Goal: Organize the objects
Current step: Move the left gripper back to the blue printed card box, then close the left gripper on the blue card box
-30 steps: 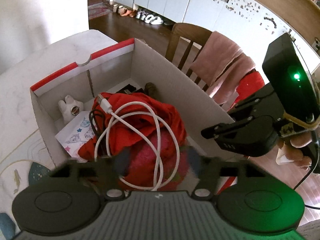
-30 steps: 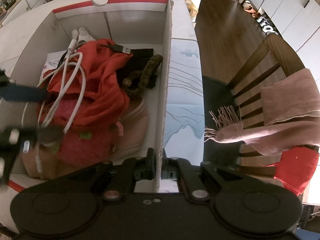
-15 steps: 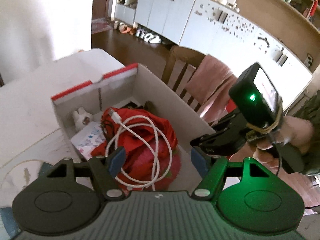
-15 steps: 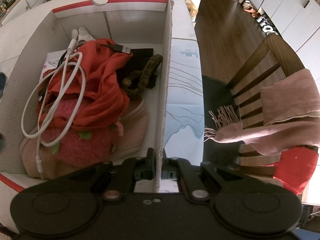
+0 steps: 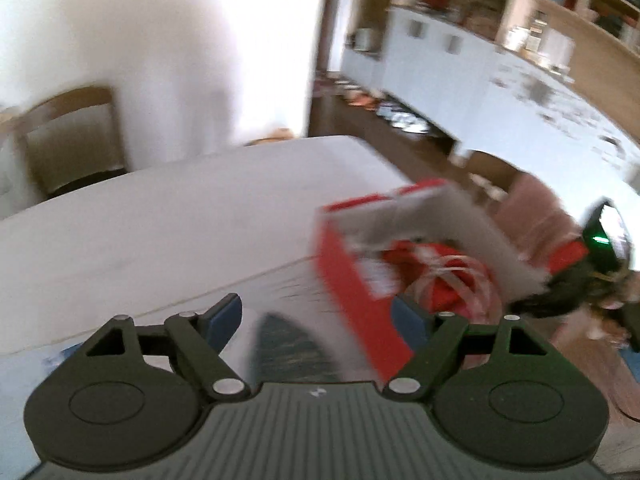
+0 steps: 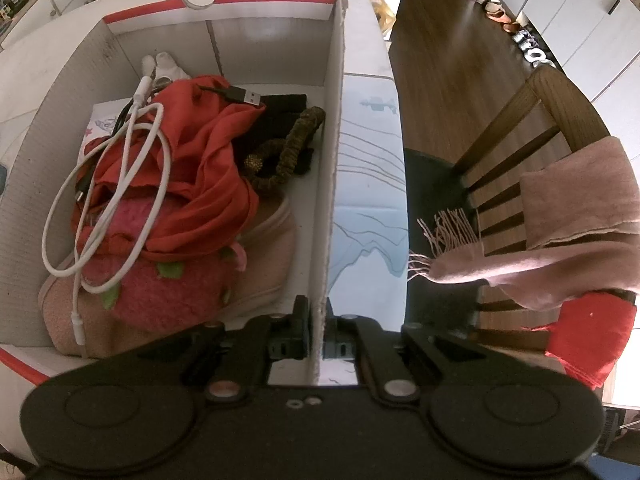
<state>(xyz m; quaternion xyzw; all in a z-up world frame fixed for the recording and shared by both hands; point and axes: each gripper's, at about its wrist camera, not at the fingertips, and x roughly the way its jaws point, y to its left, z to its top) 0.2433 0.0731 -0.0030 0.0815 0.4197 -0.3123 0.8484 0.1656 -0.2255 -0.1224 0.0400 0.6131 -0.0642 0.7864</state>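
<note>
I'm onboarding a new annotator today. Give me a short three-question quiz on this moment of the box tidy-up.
1. True or false: the right gripper is clamped on the side wall of the cardboard box.
2. Which lies on top of the red cloth in the box? A. white cable B. pink scarf C. shoe
3. Fill in: the left gripper holds ____ between its fingers.

Key: 1 true. 2 A. 3 nothing; its fingers are opening, and the box only shows beyond them.
</note>
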